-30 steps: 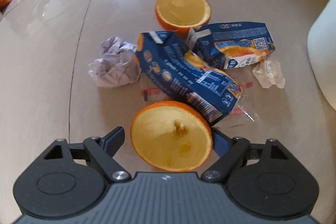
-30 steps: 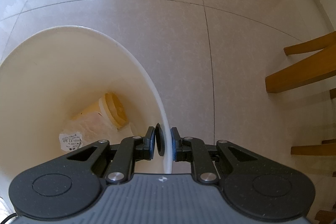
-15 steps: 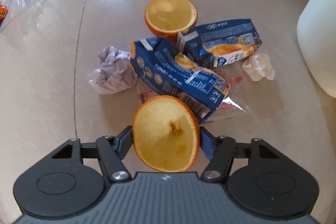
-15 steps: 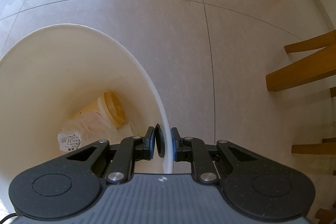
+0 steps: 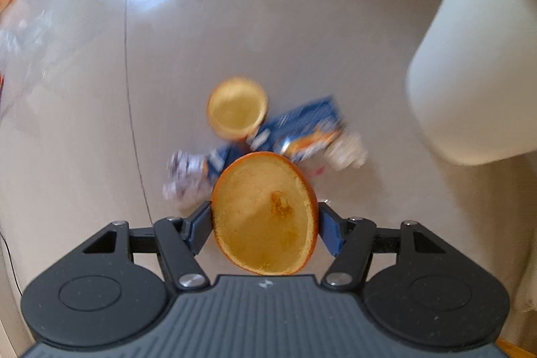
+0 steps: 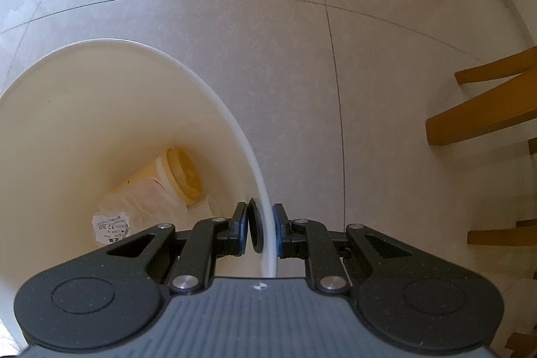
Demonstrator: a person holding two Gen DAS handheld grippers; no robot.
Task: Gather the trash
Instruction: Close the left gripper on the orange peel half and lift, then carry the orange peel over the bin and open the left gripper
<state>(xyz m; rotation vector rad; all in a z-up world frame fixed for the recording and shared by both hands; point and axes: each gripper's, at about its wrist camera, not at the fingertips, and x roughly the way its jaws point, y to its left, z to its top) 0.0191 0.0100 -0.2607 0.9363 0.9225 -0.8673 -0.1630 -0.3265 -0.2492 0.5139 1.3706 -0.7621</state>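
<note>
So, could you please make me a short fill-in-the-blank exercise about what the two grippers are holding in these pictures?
1. The left gripper is closed on a hollowed ____ half.
2. The right gripper pinches the ____ of the white bin.
3. On the floor, the cartons are mostly ____ in colour.
4. The second orange half lies with its hollow side facing ____.

Missing words: orange; rim; blue; up
</note>
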